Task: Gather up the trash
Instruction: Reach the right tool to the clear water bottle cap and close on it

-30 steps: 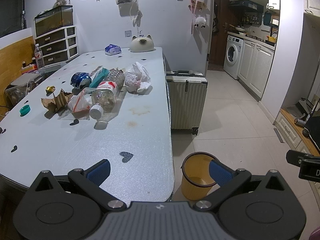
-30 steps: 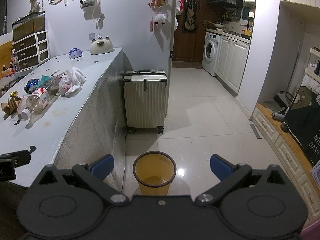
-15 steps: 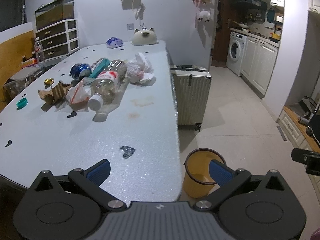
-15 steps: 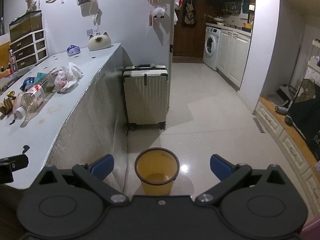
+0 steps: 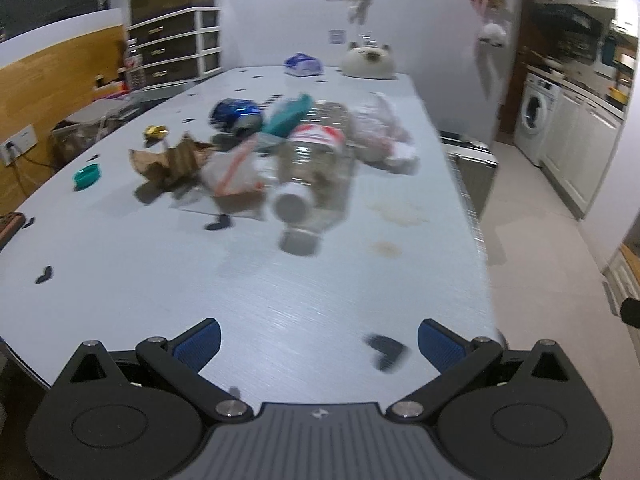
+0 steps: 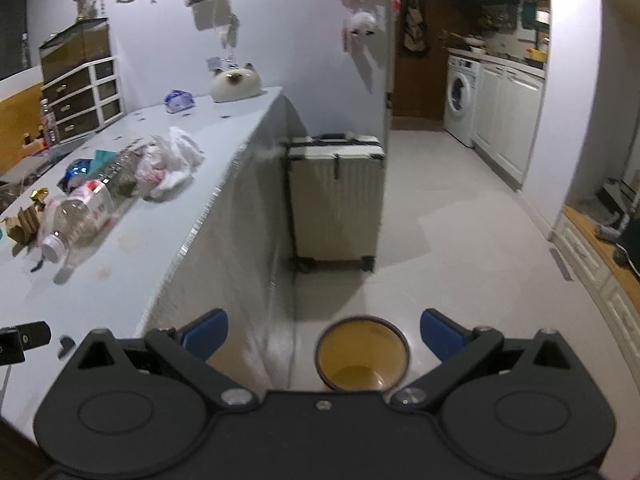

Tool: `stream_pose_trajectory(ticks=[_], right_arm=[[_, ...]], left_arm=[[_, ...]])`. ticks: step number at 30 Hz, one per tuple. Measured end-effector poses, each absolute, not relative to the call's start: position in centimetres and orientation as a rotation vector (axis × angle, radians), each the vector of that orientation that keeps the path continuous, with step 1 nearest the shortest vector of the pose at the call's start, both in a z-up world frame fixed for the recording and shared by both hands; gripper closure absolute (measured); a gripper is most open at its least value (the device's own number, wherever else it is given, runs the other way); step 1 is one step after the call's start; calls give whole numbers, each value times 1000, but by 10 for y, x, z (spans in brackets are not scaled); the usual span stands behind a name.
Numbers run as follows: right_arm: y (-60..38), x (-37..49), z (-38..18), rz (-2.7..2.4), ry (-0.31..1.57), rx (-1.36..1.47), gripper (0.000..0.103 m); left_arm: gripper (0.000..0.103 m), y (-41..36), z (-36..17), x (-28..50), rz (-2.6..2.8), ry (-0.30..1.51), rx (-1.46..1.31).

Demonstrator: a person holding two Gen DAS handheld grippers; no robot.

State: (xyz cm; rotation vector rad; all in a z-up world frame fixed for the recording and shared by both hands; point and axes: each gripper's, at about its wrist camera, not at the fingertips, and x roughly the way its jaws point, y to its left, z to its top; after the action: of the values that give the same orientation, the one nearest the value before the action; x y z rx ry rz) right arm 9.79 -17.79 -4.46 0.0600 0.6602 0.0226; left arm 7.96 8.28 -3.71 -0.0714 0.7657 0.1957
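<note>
Left hand-held gripper [image 5: 319, 343]: jaws spread wide, nothing between them, hovering over the near end of the tabletop [image 5: 160, 280]. Left view is motion-blurred.

Trash pile sits ahead of it, mid-tabletop, well apart from the fingers:
- clear plastic bottle [image 5: 310, 174] lying on its side, white cap end pointing back at the gripper, red-and-white label
- second clear bottle [image 5: 332, 114] behind it, lying the same way
- crumpled white plastic bag [image 5: 384, 136] ahead-right, touching the bottles
- small clear bag with a red stripe [image 5: 232, 172] just left of the near bottle
- torn brown cardboard [image 5: 168, 160] left of that
- blue crushed can [image 5: 236, 116] and teal packet [image 5: 290, 114] behind the pile
- gold wrapper [image 5: 156, 131] and teal cap [image 5: 86, 176] off to the far left, each apart from the pile

A black heart sticker [image 5: 386, 351] lies on the tabletop just inside the right finger.

Right hand-held gripper [image 6: 323, 334]: jaws also wide, empty, held off the tabletop edge above the floor [image 6: 460, 240]. Yellow trash bin [image 6: 362, 354] stands on the floor directly below and ahead, between the fingers in view, nearer the right one; looks empty. White suitcase [image 6: 336, 200] stands further ahead against the tabletop side.
</note>
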Motion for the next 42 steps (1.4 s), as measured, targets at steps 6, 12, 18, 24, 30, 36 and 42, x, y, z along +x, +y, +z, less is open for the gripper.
stream_pose_trajectory(ticks=[6,12,18,24,30,36,42], right_arm=[[-134,137,-41,91,632,41,0],[-81,171,-34,219,602,60,0],[-17,202,-29,321,565,140,0],[41,225,-41,413,671,225,15],[65,224,-56,459,752,172,55],[40,209,-49,452,743,154,70],[1,193,-44,432,762,134,71]], left_arm=[[0,126,-43,96,265,771,-120],[0,165,-50,100,305,761,-180],[0,196,-52,98,339,763,-169],[0,223,-48,97,363,764,-161],[0,245,-50,101,391,780,-184],[0,253,-51,120,311,771,-232],[0,243,-47,157,215,742,-223]])
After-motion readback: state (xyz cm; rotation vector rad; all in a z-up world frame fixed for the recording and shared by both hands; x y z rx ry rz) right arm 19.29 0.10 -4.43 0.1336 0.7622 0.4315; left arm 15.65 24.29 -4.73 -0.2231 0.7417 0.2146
